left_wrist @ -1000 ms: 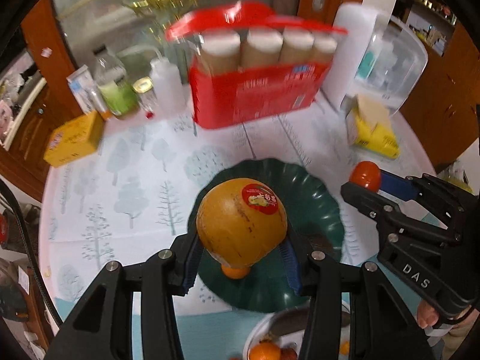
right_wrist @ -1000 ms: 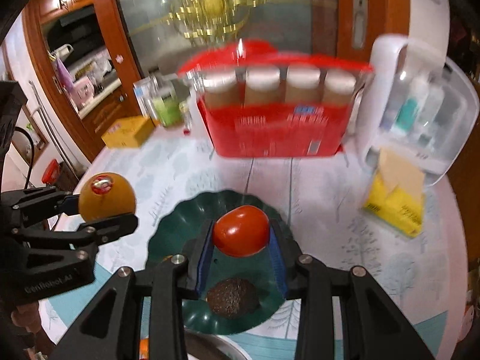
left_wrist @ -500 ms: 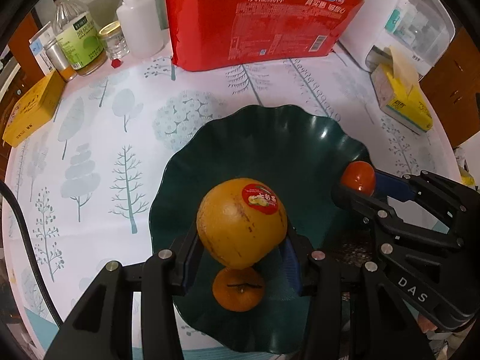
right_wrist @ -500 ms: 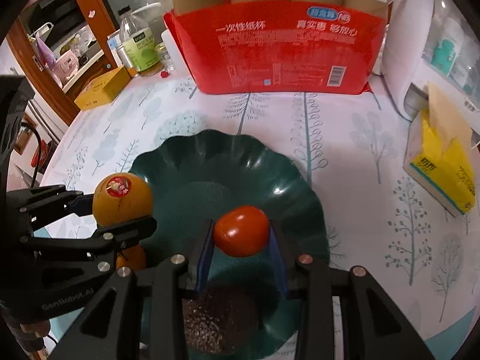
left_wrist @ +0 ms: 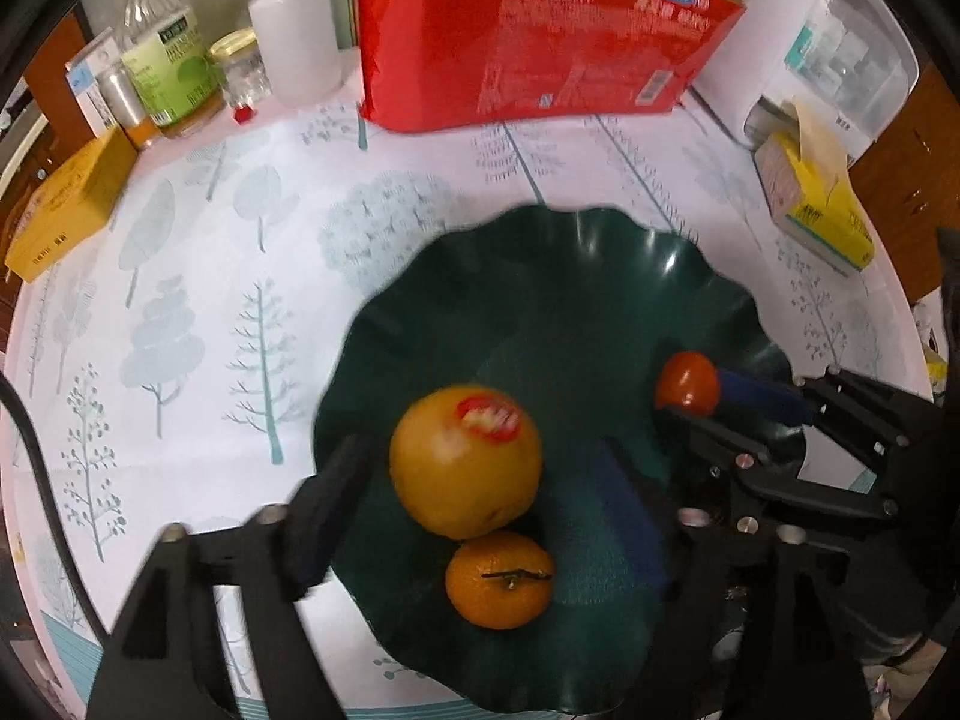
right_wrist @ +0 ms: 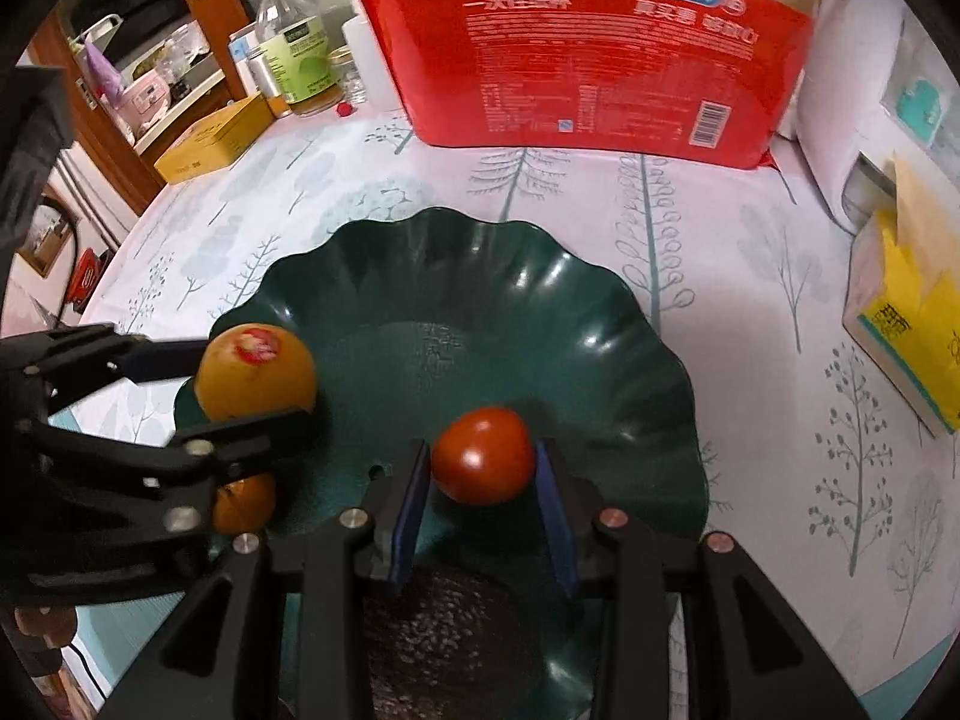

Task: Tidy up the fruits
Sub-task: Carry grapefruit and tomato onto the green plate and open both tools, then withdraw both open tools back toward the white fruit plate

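Observation:
A dark green scalloped plate point(left_wrist: 540, 276) point(right_wrist: 456, 276) lies on the tree-print tablecloth. My left gripper point(left_wrist: 480, 480) is open, its jaws spread wide around a big yellow-orange fruit point(left_wrist: 465, 461) with a red sticker that rests in the plate against a small tangerine point(left_wrist: 499, 579). In the right wrist view that fruit point(right_wrist: 257, 372) lies between the left fingers and the tangerine point(right_wrist: 246, 501) is partly hidden. My right gripper point(right_wrist: 483, 474) has its jaws slightly apart beside a red tomato point(right_wrist: 483, 463) point(left_wrist: 687, 381) low over the plate. A dark avocado point(right_wrist: 444, 630) lies beneath the right gripper.
A red pack of paper cups point(right_wrist: 588, 54) stands behind the plate. Bottles and jars point(left_wrist: 174, 72) and a yellow box point(left_wrist: 66, 204) are at the back left. A yellow tissue pack point(right_wrist: 900, 324) and a white container point(left_wrist: 840, 42) are at the right.
Both grippers came down into the plate. My left jaws opened and let the big yellow-orange fruit go beside the tangerine. My right jaws have loosened around the tomato.

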The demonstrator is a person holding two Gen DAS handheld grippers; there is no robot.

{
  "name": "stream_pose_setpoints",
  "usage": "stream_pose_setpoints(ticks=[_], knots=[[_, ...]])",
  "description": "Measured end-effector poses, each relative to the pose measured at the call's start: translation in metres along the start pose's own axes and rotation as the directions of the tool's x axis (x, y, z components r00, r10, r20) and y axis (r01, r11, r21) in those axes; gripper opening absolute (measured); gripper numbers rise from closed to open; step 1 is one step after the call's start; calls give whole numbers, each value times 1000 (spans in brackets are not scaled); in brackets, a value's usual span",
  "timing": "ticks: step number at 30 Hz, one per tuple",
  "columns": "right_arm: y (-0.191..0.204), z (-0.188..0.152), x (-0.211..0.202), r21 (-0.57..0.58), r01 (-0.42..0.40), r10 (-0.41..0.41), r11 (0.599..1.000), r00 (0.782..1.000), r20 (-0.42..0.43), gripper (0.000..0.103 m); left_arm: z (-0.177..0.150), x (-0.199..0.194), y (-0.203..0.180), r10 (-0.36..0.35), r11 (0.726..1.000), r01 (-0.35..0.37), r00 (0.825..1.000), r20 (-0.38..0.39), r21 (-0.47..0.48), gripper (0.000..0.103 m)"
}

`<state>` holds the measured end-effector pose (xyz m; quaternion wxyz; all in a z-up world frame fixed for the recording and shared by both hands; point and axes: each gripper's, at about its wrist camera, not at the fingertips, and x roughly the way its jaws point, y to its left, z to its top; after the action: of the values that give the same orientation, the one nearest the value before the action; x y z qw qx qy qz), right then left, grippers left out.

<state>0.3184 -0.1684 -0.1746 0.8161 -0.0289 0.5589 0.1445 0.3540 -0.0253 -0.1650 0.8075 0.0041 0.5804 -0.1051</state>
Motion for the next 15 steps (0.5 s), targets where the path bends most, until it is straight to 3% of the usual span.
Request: stream_pose_setpoints(ticks=[5, 15], knots=[[-12, 0, -11, 61, -37, 35, 997, 999, 27, 51, 3, -14, -1, -1, 1000, 1, 1000, 24, -7, 95], [-11, -6, -34, 79, -30, 24, 996, 997, 73, 51, -9, -40, -10, 14, 1000, -13, 998, 69, -2, 102]])
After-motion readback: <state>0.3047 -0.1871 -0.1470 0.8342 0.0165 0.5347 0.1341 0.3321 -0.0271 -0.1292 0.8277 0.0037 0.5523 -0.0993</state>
